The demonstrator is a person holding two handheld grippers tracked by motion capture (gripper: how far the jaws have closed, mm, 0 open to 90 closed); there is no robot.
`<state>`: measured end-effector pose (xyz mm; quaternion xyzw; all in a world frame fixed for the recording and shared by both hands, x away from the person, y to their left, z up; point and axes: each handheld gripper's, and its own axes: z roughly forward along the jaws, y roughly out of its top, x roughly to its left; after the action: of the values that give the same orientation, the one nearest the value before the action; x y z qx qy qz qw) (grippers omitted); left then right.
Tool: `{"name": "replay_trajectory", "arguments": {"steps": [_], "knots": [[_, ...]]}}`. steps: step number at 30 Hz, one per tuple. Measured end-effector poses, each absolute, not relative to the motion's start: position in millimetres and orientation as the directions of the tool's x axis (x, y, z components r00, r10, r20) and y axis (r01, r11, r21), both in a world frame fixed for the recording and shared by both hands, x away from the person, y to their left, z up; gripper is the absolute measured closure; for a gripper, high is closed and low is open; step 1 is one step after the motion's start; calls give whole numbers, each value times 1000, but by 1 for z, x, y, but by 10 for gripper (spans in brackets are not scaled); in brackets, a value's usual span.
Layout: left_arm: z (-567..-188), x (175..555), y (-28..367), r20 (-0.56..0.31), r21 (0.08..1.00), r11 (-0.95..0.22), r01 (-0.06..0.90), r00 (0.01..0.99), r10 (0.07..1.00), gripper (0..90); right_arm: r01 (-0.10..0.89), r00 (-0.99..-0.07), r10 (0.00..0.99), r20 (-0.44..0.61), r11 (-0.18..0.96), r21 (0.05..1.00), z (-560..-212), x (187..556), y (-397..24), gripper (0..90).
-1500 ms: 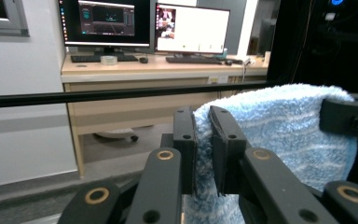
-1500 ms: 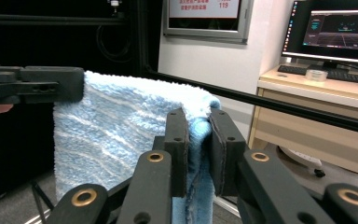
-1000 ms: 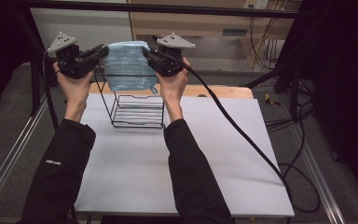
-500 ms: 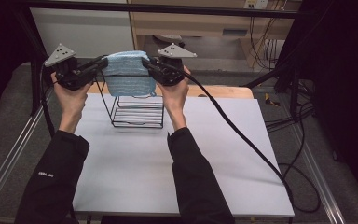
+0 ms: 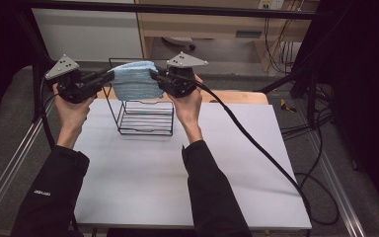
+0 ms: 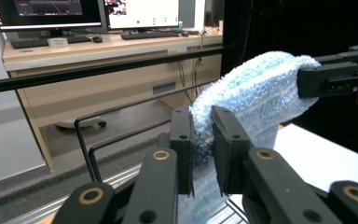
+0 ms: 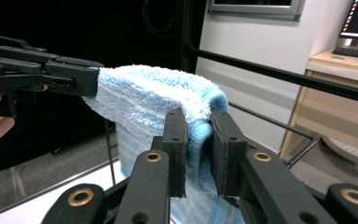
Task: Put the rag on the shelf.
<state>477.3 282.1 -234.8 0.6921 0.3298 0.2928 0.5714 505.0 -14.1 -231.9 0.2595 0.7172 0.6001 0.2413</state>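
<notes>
1. The left gripper (image 5: 109,77) pinches one end of the folded blue towel (image 5: 134,80); the right gripper (image 5: 154,75) pinches the other end.
2. The towel hangs stretched between them, draped just above the top of the black wire rack (image 5: 145,117).
3. Against the earlier frames, both hands have come lower, bringing the towel nearer the rack.
4. The rack stands on the white table (image 5: 143,182), with nothing in its basket.
5. White lettering on the left sleeve (image 5: 42,193) is too small to read.
</notes>
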Motion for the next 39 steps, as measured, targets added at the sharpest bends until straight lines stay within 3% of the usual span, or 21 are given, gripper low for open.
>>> {"name": "replay_trajectory", "arguments": {"steps": [6, 15, 20, 27, 39], "knots": [[-231, 474, 286, 12, 980, -133, 150, 618, 786, 735, 84, -768, 640, -38, 159, 984, -235, 503, -16, 779], [-200, 475, 289, -86, 981, -21, 190, 539, 838, 658, 65, -785, 617, -61, 178, 982, -239, 501, -18, 780], [-194, 485, 283, -135, 964, -12, 266, 527, 839, 734, 50, -788, 610, -83, 198, 979, -240, 498, -18, 779], [-203, 487, 272, -123, 937, -81, 339, 541, 832, 872, 42, -790, 604, -103, 221, 974, -241, 497, -18, 771], [-218, 476, 273, -86, 930, -145, 337, 584, 807, 895, 62, -791, 605, -96, 234, 970, -242, 494, -16, 710]]}}
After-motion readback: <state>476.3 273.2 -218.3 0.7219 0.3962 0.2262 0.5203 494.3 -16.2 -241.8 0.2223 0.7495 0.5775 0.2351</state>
